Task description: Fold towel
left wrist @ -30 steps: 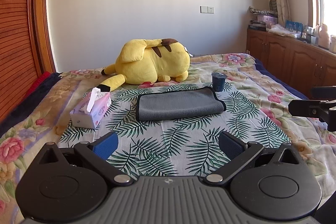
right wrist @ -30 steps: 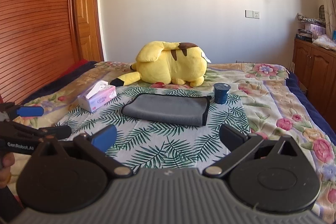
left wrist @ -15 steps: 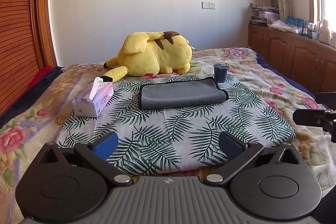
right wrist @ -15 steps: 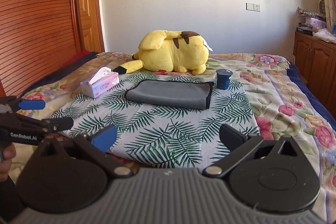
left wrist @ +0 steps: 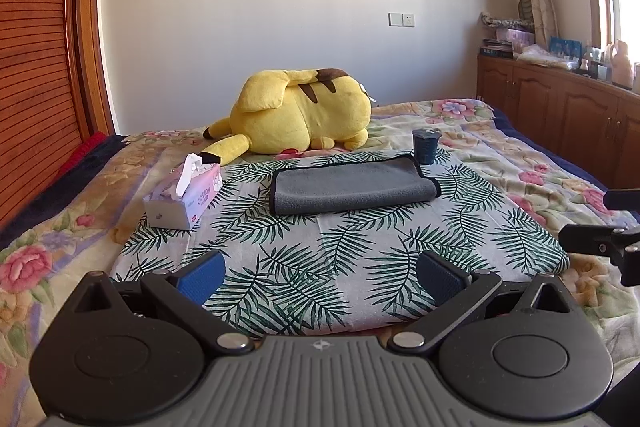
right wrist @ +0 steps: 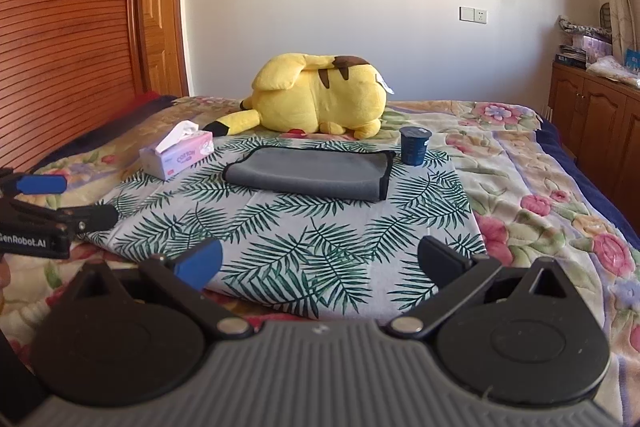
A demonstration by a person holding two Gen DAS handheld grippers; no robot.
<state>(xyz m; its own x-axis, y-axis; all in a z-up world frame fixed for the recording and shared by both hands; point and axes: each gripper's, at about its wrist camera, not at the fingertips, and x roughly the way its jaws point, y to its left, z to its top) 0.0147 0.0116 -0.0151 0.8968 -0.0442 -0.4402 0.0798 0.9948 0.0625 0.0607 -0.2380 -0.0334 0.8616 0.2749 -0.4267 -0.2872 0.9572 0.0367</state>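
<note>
On the palm-leaf printed cloth (left wrist: 340, 259) lies the folded grey towel with dark trim (left wrist: 352, 185), its long axis running left to right, beside a dark blue cup (left wrist: 426, 146). Left gripper (left wrist: 320, 273) and right gripper (right wrist: 320, 261) hover well short of it, jaws spread wide, holding nothing.

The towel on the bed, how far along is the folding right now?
The gray towel already lies folded into a neat rectangle on the palm-leaf cloth, between the tissue box and the dark cup. Nothing is in hand: the left gripper and right gripper are both open, apart from the towel. Little seems left, unless another fold is wanted.
</note>
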